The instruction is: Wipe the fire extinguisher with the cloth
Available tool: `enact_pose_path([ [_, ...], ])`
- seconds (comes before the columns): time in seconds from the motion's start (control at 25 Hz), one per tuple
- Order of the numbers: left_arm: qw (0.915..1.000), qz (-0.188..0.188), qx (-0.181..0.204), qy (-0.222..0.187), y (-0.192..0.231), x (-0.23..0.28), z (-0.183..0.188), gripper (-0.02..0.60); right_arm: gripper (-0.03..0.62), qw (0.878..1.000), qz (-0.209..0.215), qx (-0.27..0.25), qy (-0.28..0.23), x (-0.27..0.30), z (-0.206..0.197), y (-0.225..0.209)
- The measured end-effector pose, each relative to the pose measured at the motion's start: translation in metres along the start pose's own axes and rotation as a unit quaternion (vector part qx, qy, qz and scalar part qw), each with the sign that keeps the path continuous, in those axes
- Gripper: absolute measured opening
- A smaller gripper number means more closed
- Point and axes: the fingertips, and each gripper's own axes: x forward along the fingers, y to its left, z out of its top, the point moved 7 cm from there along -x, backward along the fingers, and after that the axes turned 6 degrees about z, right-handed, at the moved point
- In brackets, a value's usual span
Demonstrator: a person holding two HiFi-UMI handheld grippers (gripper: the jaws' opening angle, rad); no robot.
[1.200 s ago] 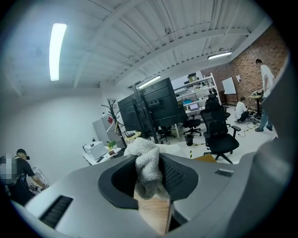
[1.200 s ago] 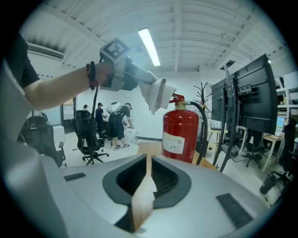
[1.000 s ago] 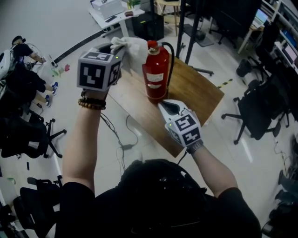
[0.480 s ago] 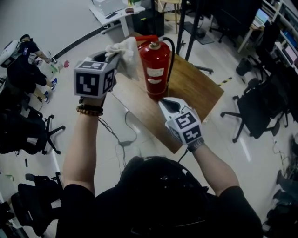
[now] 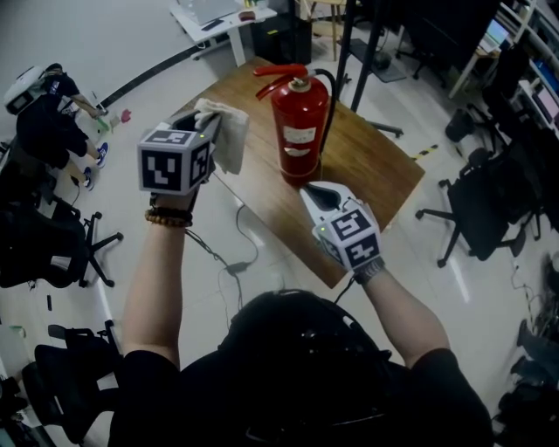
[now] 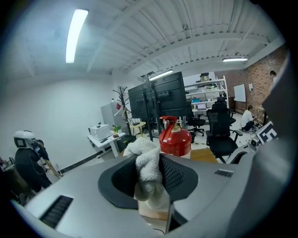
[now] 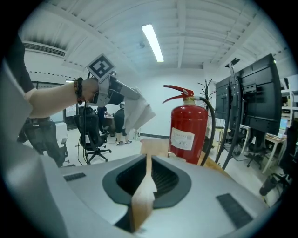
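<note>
A red fire extinguisher (image 5: pixel 300 131) stands upright on the wooden table (image 5: pixel 371 170); it also shows as the extinguisher (image 6: pixel 175 139) and the extinguisher (image 7: pixel 188 134) in the gripper views. My left gripper (image 5: pixel 212 129) is shut on a white cloth (image 5: pixel 227 135), held in the air to the left of the extinguisher and apart from it. The cloth (image 6: pixel 149 169) fills the gap in my left gripper (image 6: pixel 150 162). My right gripper (image 5: pixel 320 192) hovers just in front of the extinguisher's base. It is the shut right gripper (image 7: pixel 148 173), with nothing in it. The cloth (image 7: pixel 136 111) hangs left of the cylinder.
Black office chairs (image 5: pixel 489 209) stand right of the table, another chair (image 5: pixel 52 253) at the left. A white desk (image 5: pixel 218 17) and a black pole (image 5: pixel 347 39) are behind the table. A cable (image 5: pixel 231 253) lies on the floor. People (image 5: pixel 52 113) stand at far left.
My left gripper has carried the cloth down and to the left, away from the extinguisher's top. The right gripper has kept still.
</note>
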Motion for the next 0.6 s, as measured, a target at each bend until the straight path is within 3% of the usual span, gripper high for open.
enact_pose_path([
  [0.32, 0.9961, -0.076, -0.037, -0.025, -0.024, 0.045, -0.003, 0.106, 0.041, 1.0, -0.02, -0.002, 0.009, 0.014, 0.01, -0.007],
  [0.6, 0.9917, -0.112, -0.046, -0.043, -0.046, 0.08, -0.021, 0.106, 0.041, 0.999, -0.049, 0.008, 0.021, 0.02, 0.014, -0.023],
])
